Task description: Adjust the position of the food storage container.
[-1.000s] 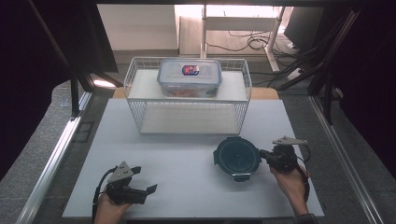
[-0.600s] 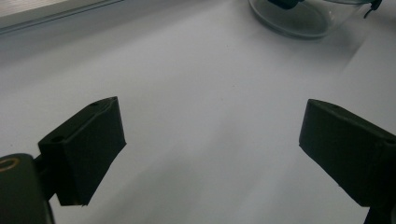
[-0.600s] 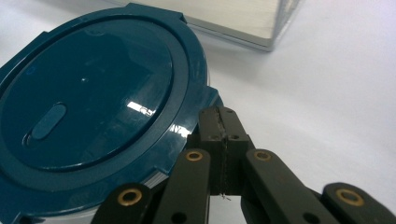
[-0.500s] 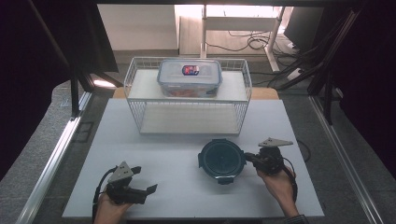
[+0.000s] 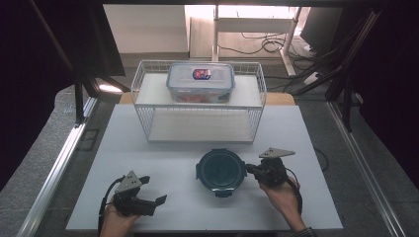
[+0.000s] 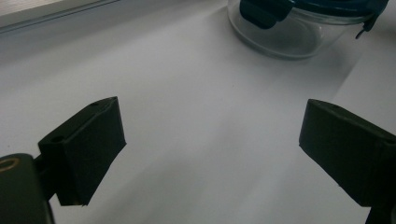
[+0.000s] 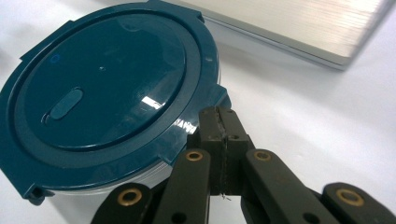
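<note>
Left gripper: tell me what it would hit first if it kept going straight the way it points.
Probably the round container. The left gripper, jaws open, points across bare white table toward its glass wall; depth is hard to judge.

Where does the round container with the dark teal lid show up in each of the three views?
High view: round container lies low centre on the white table, just left of the right claw.
Left gripper view: top right, its clear glass wall.
Right gripper view: upper left, lid against the shut claw tips.
Shared landmark: white table.

Dark teal lid (image 7: 102,88) on clear bowl (image 6: 289,39); white wire basket (image 5: 197,106), perhaps red-labelled box (image 5: 200,81).
</note>
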Demonstrator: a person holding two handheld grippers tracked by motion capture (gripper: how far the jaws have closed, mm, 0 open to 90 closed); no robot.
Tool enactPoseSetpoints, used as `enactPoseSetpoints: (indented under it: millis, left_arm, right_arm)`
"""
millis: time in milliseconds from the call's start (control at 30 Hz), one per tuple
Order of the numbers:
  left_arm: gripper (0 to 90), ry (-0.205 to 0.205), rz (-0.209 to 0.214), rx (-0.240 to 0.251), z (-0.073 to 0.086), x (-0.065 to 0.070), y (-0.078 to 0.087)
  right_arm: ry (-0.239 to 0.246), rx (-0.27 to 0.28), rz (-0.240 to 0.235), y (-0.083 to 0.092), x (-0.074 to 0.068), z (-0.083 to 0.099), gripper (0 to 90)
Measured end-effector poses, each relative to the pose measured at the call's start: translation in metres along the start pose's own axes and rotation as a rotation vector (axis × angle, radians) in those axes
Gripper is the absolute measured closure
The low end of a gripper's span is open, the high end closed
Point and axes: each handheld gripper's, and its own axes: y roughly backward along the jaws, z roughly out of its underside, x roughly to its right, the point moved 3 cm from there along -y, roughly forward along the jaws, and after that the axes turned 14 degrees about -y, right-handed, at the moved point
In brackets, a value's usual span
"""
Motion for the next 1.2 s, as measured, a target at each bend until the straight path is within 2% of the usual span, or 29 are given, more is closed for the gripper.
enactPoseSetpoints:
  millis: [300,700,767,900,1033,1133,1167,1200]
  left_arm:
    - [6.3,0.001,0.001,-0.001,0.0,0.0,0.0]
    - [6.3,0.0,0.002,0.0,0.0,0.0,0.001]
    - [6.3,-0.002,0.002,0.0,0.0,0.001,0.001]
    - [6.3,-0.007,-0.004,0.0,0.0,0.001,0.003]
    - [6.4,0.006,-0.002,-0.009,0.001,0.0,0.006]
    - [6.4,0.01,-0.004,-0.012,0.0,0.0,0.008]
    - [6.3,0.008,-0.007,-0.012,0.0,0.0,0.008]
    - [6.3,0.006,-0.009,-0.014,0.0,0.001,0.008]
  right_arm:
    - [0.033,-0.001,-0.029,-0.014,-0.025,0.0,89.9]
    - [0.085,-0.008,-0.046,-0.022,-0.049,0.003,89.9]
    - [0.109,-0.004,-0.026,-0.023,-0.052,0.002,89.9]
    - [0.12,0.0,-0.034,-0.022,-0.05,0.003,89.1]
    - [0.147,0.049,-0.032,-0.011,-0.05,0.005,75.9]
    - [0.157,0.079,-0.05,0.0,-0.049,0.008,59.2]
    - [0.165,0.085,-0.073,0.006,-0.047,0.011,51.4]
    - [0.165,0.085,-0.073,0.006,-0.047,0.011,51.4]
